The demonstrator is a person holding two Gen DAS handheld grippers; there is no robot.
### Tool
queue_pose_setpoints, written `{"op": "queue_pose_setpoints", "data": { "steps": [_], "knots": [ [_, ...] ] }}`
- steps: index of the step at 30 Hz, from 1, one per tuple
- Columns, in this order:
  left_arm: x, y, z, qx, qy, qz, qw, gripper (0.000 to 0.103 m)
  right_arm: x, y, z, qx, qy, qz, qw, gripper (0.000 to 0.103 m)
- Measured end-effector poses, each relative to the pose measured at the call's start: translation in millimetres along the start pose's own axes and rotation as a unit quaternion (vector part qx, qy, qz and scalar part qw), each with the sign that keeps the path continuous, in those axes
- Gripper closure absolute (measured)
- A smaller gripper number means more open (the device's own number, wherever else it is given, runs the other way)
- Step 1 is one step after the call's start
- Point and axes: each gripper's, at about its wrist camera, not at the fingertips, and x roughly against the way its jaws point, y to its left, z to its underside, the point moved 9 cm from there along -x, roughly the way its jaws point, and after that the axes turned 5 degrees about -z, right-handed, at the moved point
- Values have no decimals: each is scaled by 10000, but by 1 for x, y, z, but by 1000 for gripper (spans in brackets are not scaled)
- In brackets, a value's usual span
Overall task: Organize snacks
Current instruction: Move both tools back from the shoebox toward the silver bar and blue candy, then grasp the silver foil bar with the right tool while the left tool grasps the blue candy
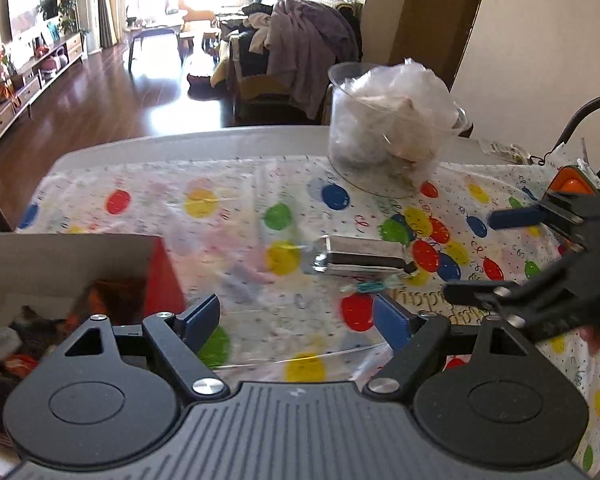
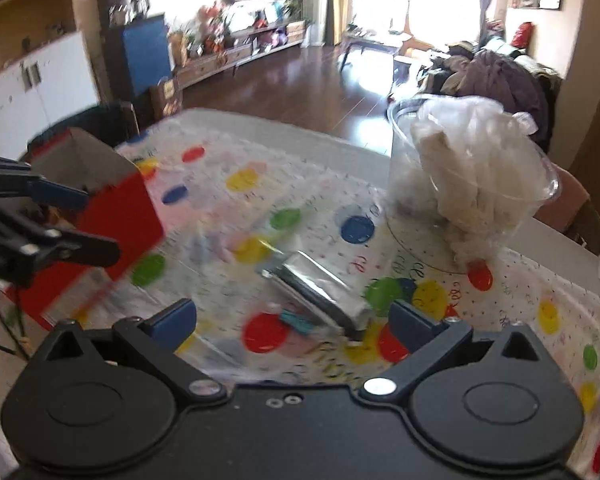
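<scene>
A silver foil snack packet [image 1: 364, 258] [image 2: 320, 288] lies on the balloon-print tablecloth [image 1: 228, 216], with a small teal wrapped candy [image 1: 368, 286] [image 2: 296, 320] beside it. A red cardboard box [image 1: 164, 276] [image 2: 112, 216] stands open at the left with several snack wrappers inside. My left gripper [image 1: 298, 320] [image 2: 80, 222] is open and empty, just right of the box. My right gripper [image 2: 294, 322] [image 1: 496, 256] is wide open above the cloth; the candy and the packet's near end lie ahead between its fingers, untouched.
A clear plastic tub [image 1: 392, 132] [image 2: 460, 184] stuffed with wrapped items stands at the back of the table [image 1: 180, 144]. An orange object [image 1: 572, 186] and small clutter sit at the far right. A chair draped with clothes [image 1: 308, 52] is behind the table.
</scene>
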Motion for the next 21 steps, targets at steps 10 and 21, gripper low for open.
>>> {"op": "queue_pose_setpoints", "data": {
  "steps": [10, 21],
  "knots": [
    [-51, -53, 9, -281, 150, 95, 9994, 19, -79, -34, -1, 978, 592, -333, 9929, 18],
    [-101, -80, 9, -833, 339, 145, 9958, 19, -130, -42, 5, 1405, 881, -847, 9825, 42]
  ]
}}
